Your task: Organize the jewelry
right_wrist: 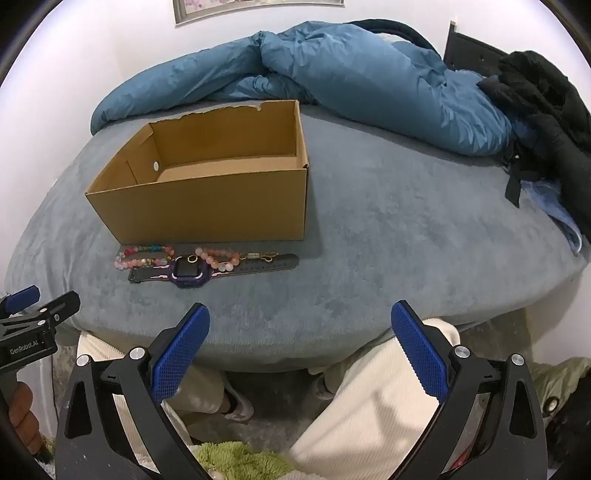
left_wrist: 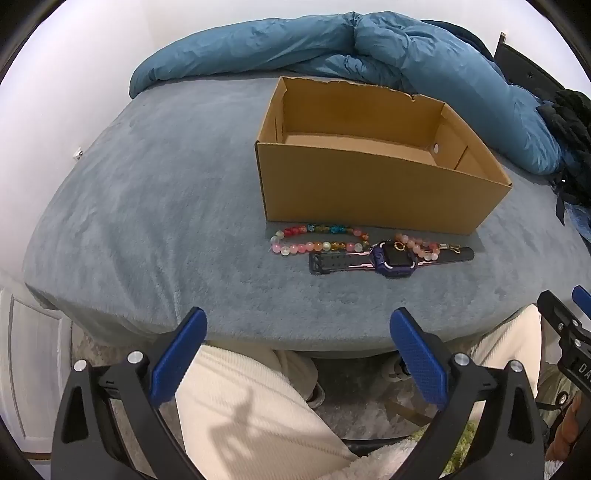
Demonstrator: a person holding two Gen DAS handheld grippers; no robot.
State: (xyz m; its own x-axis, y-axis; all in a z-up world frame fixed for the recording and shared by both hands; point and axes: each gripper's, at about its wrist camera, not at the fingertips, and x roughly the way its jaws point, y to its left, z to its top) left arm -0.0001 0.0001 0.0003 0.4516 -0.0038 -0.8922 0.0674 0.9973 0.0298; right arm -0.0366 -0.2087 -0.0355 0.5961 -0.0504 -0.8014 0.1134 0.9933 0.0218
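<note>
Bedroom, left wrist view first. Bed with a plush grey-blue fleece cover (left_wrist: 147, 206) fills the middle; plain white wall (left_wrist: 74, 74) behind and to the left. Crumpled teal quilted duvet (left_wrist: 332, 51) lies heaped along the far edge, with dark black clothing (left_wrist: 569, 125) at its right end. Open brown cardboard box (left_wrist: 369, 184) with a torn back rim sits on the cover, its floor bare where visible. Just in front of the box: a string of multicoloured glass-like beads (left_wrist: 317, 238), and touching it, a purple-cased watch with a black and pink strap (left_wrist: 391, 258) laid flat. Left gripper (left_wrist: 299, 332) hangs over the near bed edge, blue-padded jaws spread wide, nothing between them, well short of the jewelry. Cream ribbed trousers (left_wrist: 258, 413) of the person below. Part of the right gripper (left_wrist: 569, 317) shows at the right edge.

Right wrist view. Same bed cover (right_wrist: 406, 240), duvet (right_wrist: 351, 66) and black clothing (right_wrist: 543, 96); lower edge of a framed picture (right_wrist: 258, 9) on the wall. Box (right_wrist: 207, 206) sits left of centre, beads (right_wrist: 147, 256) and watch (right_wrist: 188, 275) close against its near side. Right gripper (right_wrist: 301, 328) jaws spread, holding nothing, near the bed edge. Left gripper body (right_wrist: 33, 317) at the left, a hand (right_wrist: 22, 417) gripping its handle. Green shaggy rug (right_wrist: 240, 461) on the floor.
</note>
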